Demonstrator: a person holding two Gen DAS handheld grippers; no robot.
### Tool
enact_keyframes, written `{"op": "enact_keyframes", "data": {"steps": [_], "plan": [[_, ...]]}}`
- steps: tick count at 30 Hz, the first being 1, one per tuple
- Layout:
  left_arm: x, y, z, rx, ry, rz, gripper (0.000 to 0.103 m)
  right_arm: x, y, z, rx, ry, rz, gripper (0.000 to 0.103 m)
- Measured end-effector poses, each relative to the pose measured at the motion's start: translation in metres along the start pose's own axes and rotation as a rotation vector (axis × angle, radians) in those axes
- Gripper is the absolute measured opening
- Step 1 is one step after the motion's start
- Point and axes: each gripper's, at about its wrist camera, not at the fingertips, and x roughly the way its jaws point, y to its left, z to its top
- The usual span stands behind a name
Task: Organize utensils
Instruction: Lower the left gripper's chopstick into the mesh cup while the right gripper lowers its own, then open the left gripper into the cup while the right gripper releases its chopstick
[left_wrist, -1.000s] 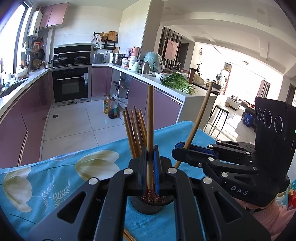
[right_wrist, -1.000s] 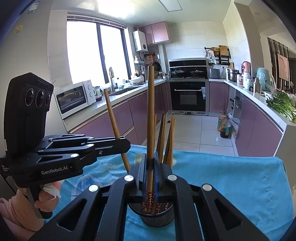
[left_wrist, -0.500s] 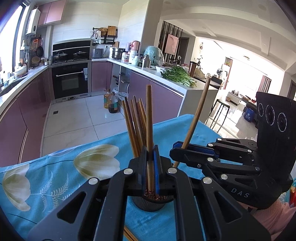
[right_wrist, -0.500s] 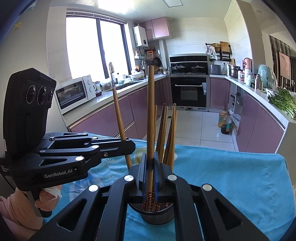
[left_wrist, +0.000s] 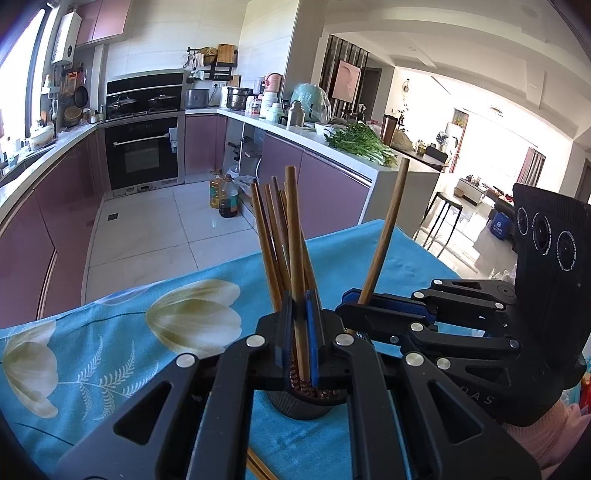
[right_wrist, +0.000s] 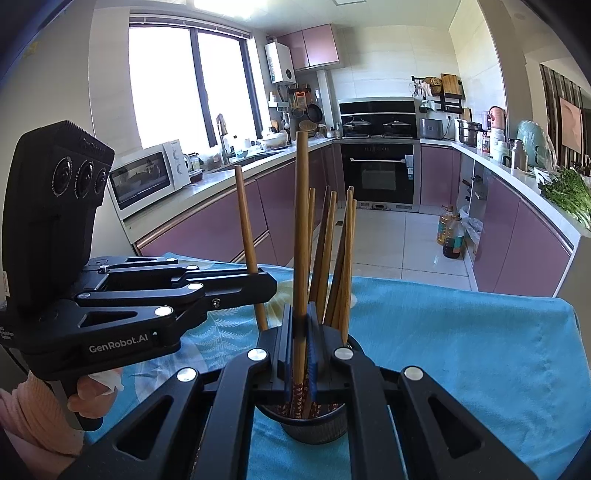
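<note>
Kitchen bench, blue floral cloth (left_wrist: 110, 332); black cup (right_wrist: 314, 424) holds chopsticks (right_wrist: 332, 258). Left claw (left_wrist: 301, 332) and right claw (right_wrist: 301, 332) each clamped on one chopstick above the cup. Risk: crowded sticks deflect tips, tipping cup

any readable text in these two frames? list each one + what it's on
"GenRobot.AI": white print on the side of the left gripper body, right wrist view.
"DAS": faint letters on the side of the right gripper body, left wrist view; more letters may be hidden.
Too small or blurred to read: print around the camera lenses, labels on the oil bottles, the microwave badge, the oven panel.
</note>
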Motion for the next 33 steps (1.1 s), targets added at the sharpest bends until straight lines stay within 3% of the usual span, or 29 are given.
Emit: {"op": "enact_keyframes", "data": {"steps": [33], "plan": [[0.033, 0.012, -0.006, -0.043, 0.068, 0.017, 0.009, 0.021, -0.024, -0.002, 0.085, 0.041, 0.011, 0.008]]}}
